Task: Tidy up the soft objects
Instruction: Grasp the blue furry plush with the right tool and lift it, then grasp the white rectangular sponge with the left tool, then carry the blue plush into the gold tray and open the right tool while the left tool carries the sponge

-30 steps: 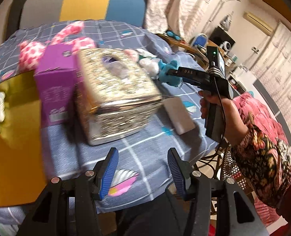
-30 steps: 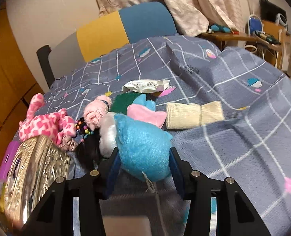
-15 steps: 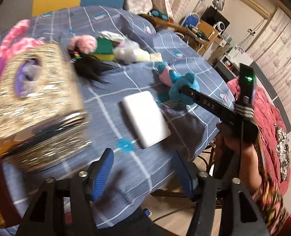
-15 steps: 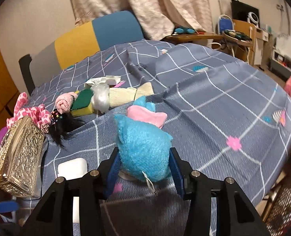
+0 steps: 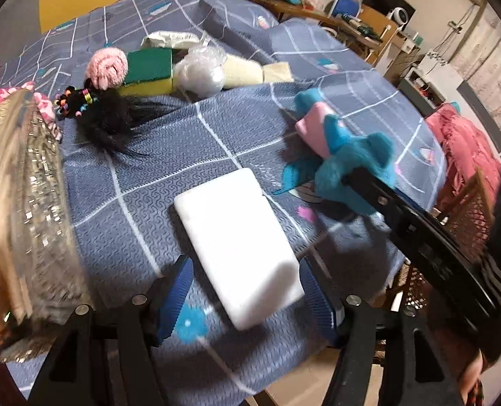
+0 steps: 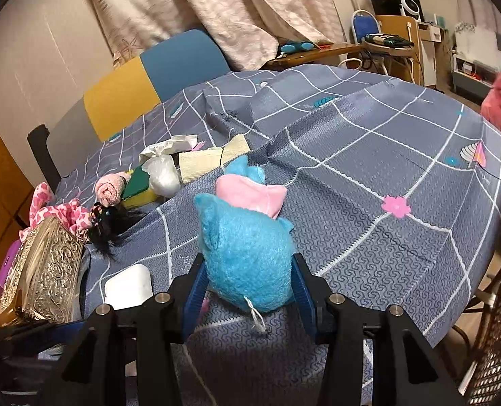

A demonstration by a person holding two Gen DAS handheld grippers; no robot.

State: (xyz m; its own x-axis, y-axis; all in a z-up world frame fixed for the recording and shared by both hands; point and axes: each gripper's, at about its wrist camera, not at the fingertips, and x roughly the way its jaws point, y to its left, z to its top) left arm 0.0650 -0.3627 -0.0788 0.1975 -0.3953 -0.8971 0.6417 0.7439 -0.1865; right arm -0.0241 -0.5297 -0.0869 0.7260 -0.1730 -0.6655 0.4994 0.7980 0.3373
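Observation:
My right gripper [image 6: 248, 286] is shut on a blue plush toy [image 6: 247, 253] with a pink part and holds it just above the blue checked tablecloth; it also shows in the left wrist view [image 5: 355, 165]. My left gripper [image 5: 247, 291] is open, its jaws on either side of the near end of a white foam block [image 5: 237, 250] that lies on the cloth. Farther back lie a pink rolled cloth [image 5: 107, 67], a green-yellow sponge [image 5: 149, 72], a white mesh ball [image 5: 201, 74], a cream cloth [image 5: 250, 71] and a black hair piece [image 5: 111, 118].
A gold embossed tissue box [image 5: 17, 220] stands at the left, with a pink spotted plush [image 6: 57, 213] behind it. A yellow and blue chair back [image 6: 149, 81] is beyond the table. The table edge [image 6: 480, 270] drops off at the right, beside a wicker chair [image 5: 467, 209].
My left gripper has swung right from the gold box and closed in on the white block. My right gripper has pulled the blue plush back from the pile toward the table's near edge.

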